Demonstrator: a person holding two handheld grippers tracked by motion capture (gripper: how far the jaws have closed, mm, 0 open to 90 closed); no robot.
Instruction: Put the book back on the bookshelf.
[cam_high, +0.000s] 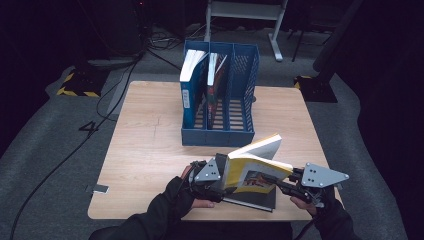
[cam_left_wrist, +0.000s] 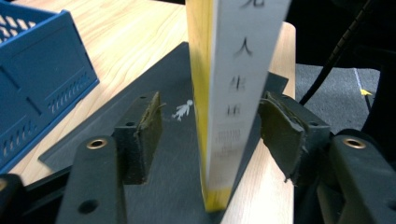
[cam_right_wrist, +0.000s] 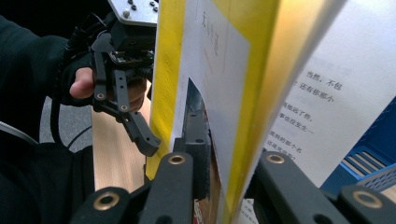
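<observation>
A yellow-covered paperback (cam_high: 255, 167) is held tilted and partly fanned open above a flat dark book (cam_high: 256, 201) at the table's front edge. My right gripper (cam_high: 278, 185) is shut on the yellow book's (cam_right_wrist: 167, 70) cover edge, which runs up between the jaws of the right gripper (cam_right_wrist: 224, 175). My left gripper (cam_high: 225, 186) stands open astride the spine of the yellow book (cam_left_wrist: 236, 93). There is a gap at one pad (cam_left_wrist: 148, 122), and the other pad (cam_left_wrist: 280, 133) is close to the spine. The dark book (cam_left_wrist: 175, 154) lies under the left gripper (cam_left_wrist: 215, 128).
A blue three-slot file holder (cam_high: 220, 136) stands mid-table behind the books, its wall near my left gripper (cam_left_wrist: 42, 88). A white-and-blue book (cam_high: 190, 75) is in its left slot, a red-toned one (cam_high: 215, 75) in the middle. The wooden table (cam_high: 145, 150) spreads left; cables cross the floor.
</observation>
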